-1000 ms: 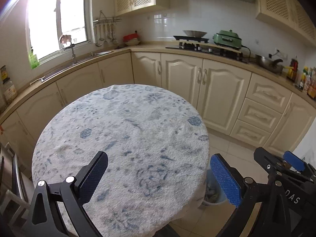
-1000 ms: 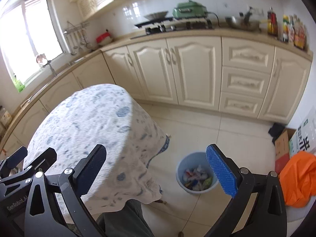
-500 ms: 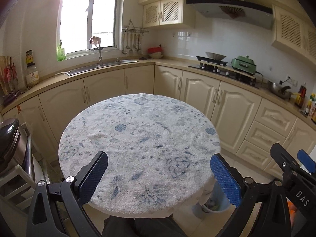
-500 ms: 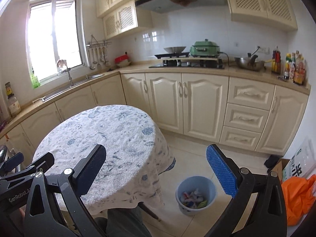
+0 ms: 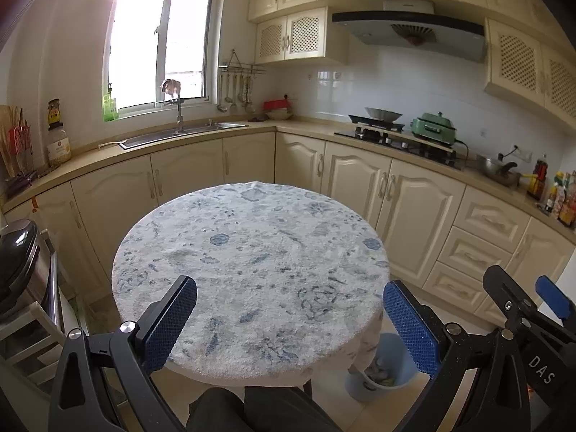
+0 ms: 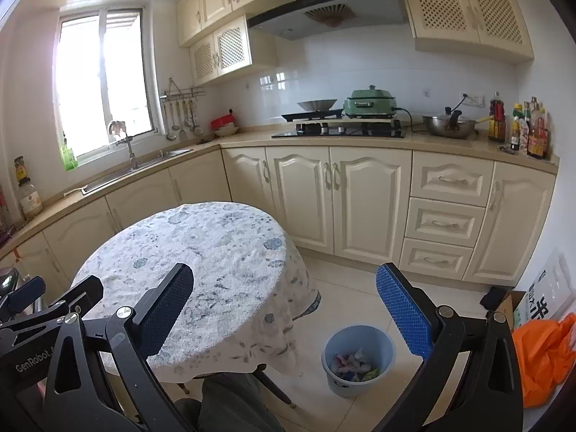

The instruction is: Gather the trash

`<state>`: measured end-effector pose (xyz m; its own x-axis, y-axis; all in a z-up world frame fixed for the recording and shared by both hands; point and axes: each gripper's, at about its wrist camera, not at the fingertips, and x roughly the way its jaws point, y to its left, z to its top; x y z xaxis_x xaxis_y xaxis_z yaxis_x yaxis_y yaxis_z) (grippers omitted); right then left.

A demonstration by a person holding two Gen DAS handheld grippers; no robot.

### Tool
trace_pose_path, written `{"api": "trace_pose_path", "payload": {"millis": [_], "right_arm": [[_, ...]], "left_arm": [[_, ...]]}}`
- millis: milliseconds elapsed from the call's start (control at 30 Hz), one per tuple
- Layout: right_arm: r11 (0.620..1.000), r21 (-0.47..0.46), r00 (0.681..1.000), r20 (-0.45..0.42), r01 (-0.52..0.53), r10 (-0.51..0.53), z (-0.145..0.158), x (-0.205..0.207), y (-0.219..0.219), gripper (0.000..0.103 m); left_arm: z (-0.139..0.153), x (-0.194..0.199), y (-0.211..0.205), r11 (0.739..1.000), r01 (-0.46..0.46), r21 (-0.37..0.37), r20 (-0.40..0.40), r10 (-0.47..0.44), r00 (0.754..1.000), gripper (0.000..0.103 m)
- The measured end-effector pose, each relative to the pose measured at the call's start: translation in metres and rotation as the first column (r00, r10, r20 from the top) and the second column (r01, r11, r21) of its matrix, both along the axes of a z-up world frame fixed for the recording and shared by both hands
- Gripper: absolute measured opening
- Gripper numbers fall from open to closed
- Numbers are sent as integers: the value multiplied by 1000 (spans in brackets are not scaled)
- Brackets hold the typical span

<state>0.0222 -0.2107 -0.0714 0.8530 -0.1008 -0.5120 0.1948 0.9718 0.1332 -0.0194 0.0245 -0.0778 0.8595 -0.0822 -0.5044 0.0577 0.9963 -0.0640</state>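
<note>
A round table [image 5: 252, 252] with a white and blue floral cloth stands in front of me; it also shows in the right wrist view [image 6: 201, 252]. I see nothing lying on its top. A light blue bin [image 6: 356, 342] holding mixed trash [image 6: 351, 360] stands on the floor right of the table, partly hidden under the cloth in the left wrist view [image 5: 388, 367]. My left gripper [image 5: 288, 309] is open and empty above the table's near edge. My right gripper [image 6: 284, 298] is open and empty, held beside it, above the table's right edge and the bin.
Cream kitchen cabinets [image 6: 342, 194] and a counter with sink [image 5: 180, 133] and stove [image 6: 345, 126] wrap the far side. An orange bag [image 6: 540, 356] and cardboard box [image 6: 504, 306] lie at right. A dark appliance [image 5: 14, 262] stands at left. The person's knees [image 6: 223, 406] are below.
Both grippers have drawn back and tilted upward from the table and bin; the table looks smaller and more of the kitchen shows. Both stay open and empty.
</note>
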Motion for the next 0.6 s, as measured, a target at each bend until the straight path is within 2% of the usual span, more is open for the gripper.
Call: {"api": "trace_pose_path", "payload": {"millis": [600], "right_arm": [[1000, 2, 1000, 25, 11, -11, 5, -14, -5, 103]], "left_arm": [[-1, -5, -3, 1000, 20, 2, 9, -20, 1000, 102]]}}
